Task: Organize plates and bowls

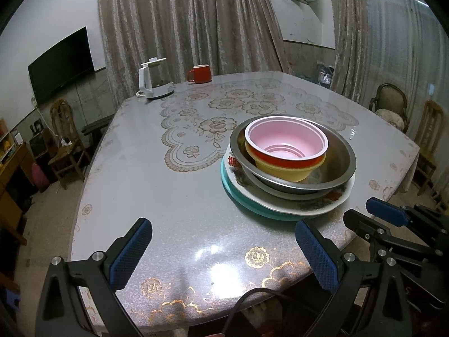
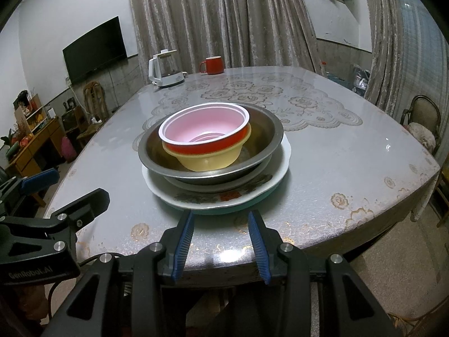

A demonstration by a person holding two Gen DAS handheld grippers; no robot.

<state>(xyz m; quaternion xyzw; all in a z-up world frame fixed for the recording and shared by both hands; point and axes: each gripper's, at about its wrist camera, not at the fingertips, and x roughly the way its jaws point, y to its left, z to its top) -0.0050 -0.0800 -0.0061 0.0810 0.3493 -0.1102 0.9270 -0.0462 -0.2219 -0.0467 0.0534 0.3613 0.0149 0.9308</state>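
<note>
One stack of dishes stands on the table (image 1: 168, 196). From the bottom: a teal plate (image 1: 247, 206), a white flowered plate (image 1: 331, 200), a steel bowl (image 1: 339, 157), a yellow bowl (image 1: 291, 172), a red bowl with pink inside (image 1: 283, 140). The stack also shows in the right wrist view (image 2: 213, 151). My left gripper (image 1: 221, 238) is open and empty, over the near table edge, left of the stack. My right gripper (image 2: 220, 224) is open and empty, its fingertips just short of the teal plate's near rim (image 2: 224, 212).
A white kettle (image 1: 153, 80) and a red mug (image 1: 200, 73) stand at the table's far edge. Chairs stand to the left (image 1: 66, 140) and right (image 1: 393, 106) of the table. A TV (image 1: 60, 63) hangs on the left wall.
</note>
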